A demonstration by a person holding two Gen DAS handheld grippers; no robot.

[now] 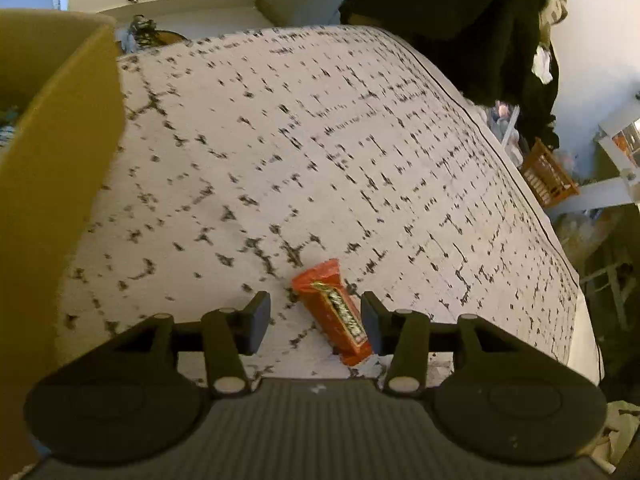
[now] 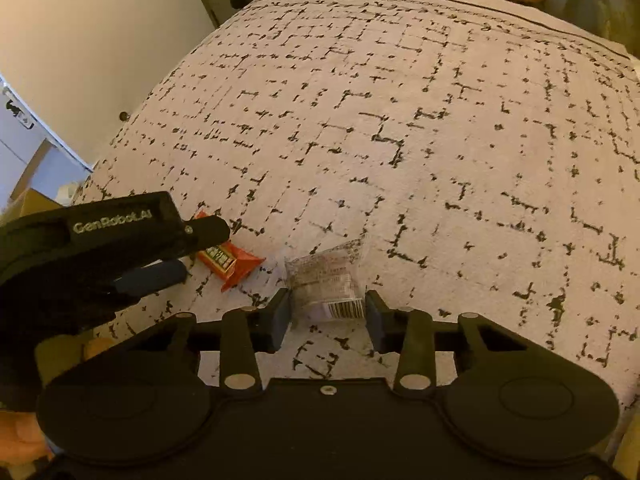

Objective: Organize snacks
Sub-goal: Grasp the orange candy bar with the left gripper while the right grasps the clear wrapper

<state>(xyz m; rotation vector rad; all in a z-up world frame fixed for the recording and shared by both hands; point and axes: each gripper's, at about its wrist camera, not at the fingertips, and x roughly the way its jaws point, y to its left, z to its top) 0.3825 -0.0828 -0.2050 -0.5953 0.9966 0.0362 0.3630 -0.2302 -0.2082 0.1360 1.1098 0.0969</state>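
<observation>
While both tools sit low over the patterned bedspread (image 1: 320, 140), this reads as the pick-up step, each straddling a snack but clamping neither. Nearest the cardboard box (image 1: 60, 152), the left gripper (image 1: 316, 318) is spread wide around the orange candy bar (image 1: 334, 312), which lies slantwise against its right-hand finger; farther from the box, the right gripper (image 2: 326, 314) stands parted around the clear-wrapped snack (image 2: 326, 280). Next, I judge, each should close squarely on its wrapper, then lift and carry it toward the box.
</observation>
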